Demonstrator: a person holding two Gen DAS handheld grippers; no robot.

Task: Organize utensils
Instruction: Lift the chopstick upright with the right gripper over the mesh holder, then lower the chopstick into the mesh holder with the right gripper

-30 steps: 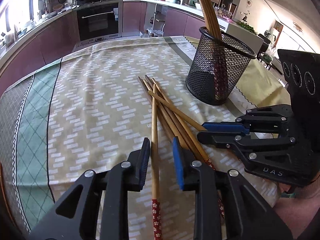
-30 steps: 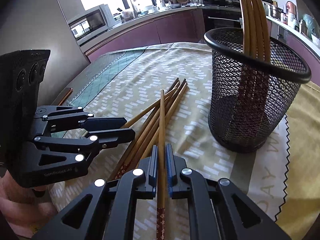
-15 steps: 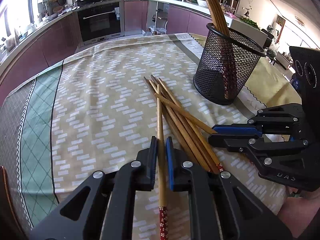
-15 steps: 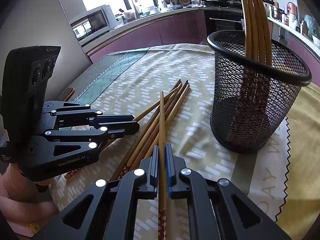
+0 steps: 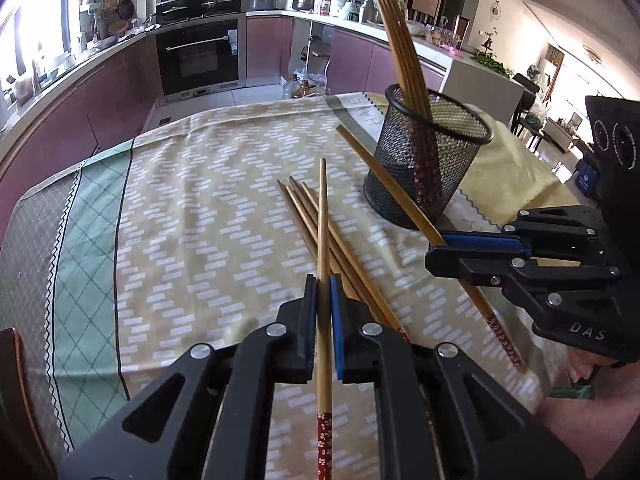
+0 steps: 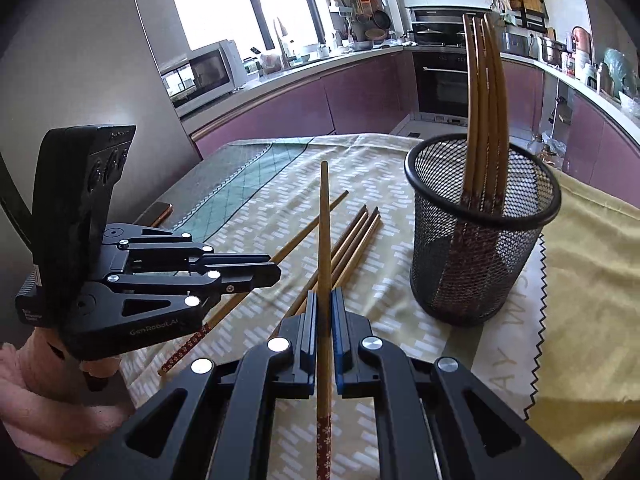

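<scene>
My left gripper is shut on a wooden chopstick with a red patterned end, lifted off the table. My right gripper is shut on another chopstick, also raised; it shows in the left wrist view with its chopstick. Several chopsticks lie on the tablecloth, also seen in the right wrist view. A black mesh cup stands to the right and holds several upright chopsticks; it also shows in the right wrist view.
The table has a yellow patterned cloth with a green band at the left. A phone lies near the far left table edge. Kitchen counters and an oven stand behind.
Both grippers have risen from the table, each lifting its chopstick out of the pile. The left gripper closed on its chopstick one second ago.
</scene>
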